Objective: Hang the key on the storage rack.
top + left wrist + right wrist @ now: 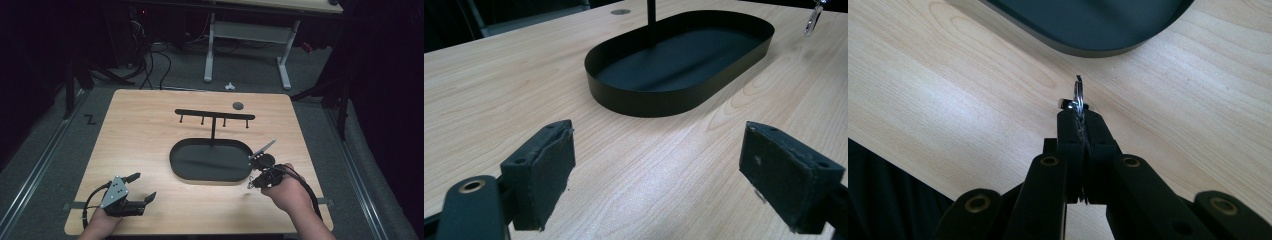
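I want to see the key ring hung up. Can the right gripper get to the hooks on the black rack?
Probably yes. The right gripper, shut on the key ring, sits beside the oval tray. The rack stands beyond, its hooks bare, with open air above the tray. The left gripper stays far aside.

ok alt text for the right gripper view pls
The right gripper has its two black jaws shut on a small metal key ring, which sticks up from between the tips above a light wooden table. The curved edge of a black oval tray runs across the top.
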A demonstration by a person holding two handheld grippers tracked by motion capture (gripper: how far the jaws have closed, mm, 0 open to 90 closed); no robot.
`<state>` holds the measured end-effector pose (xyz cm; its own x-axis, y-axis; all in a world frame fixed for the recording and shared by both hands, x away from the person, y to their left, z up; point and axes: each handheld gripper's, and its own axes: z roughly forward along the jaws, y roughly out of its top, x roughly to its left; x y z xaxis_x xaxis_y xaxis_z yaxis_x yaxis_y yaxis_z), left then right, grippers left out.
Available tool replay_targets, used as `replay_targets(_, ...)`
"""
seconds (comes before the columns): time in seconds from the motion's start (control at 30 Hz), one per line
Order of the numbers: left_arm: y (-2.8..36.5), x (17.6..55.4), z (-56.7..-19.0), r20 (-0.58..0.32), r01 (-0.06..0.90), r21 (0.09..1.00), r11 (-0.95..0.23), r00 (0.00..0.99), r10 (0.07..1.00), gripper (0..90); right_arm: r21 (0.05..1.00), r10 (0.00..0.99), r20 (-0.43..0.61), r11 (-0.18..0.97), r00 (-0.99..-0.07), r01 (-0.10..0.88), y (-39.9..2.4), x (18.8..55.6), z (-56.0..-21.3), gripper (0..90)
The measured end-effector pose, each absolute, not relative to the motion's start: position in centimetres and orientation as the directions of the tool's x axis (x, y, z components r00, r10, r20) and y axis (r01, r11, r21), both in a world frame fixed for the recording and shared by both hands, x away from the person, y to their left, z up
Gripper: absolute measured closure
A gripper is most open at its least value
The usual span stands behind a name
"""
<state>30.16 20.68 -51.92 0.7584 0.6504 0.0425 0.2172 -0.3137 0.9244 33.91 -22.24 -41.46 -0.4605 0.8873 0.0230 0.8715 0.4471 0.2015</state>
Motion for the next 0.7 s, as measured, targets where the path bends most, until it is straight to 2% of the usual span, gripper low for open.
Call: replay_targets(0.7,20.6,30.2,-51.9,0.043,0.217,0.924,-0.315,0.76,0.649,15.2,0.233,0.888,0.022,0.443,-0.46,0.866,-21.7,35.8,-38.3,88.2)
